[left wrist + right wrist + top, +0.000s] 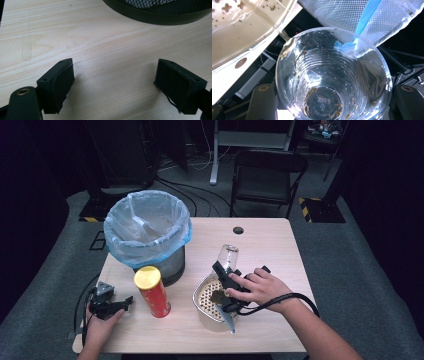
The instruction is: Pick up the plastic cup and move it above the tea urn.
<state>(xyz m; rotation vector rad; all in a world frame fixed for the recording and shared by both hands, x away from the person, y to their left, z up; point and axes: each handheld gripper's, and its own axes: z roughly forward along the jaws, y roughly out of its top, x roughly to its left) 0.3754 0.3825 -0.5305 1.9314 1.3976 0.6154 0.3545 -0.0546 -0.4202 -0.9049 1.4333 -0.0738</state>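
Observation:
My right gripper [226, 270] is shut on a clear plastic cup [229, 256], held tilted with its mouth toward the hand, above a white strainer bowl [198, 296] at the table's middle front. In the right gripper view I look into the cup [332, 75]: brown crumbs cling to its wall and bottom, and my right gripper [332, 102] has a black jaw on each side. Dark residue [217, 296] lies in the strainer. My left gripper [125, 302] rests on the table at the front left. Its jaws stand open over bare wood [113, 82].
A mesh bin lined with a blue-tinted bag [147, 227] stands at the back left, its base [155, 12] just beyond the left jaws. A red crisp can with a gold lid [152, 292] stands upright between the grippers. A folding chair [267, 175] is behind the table.

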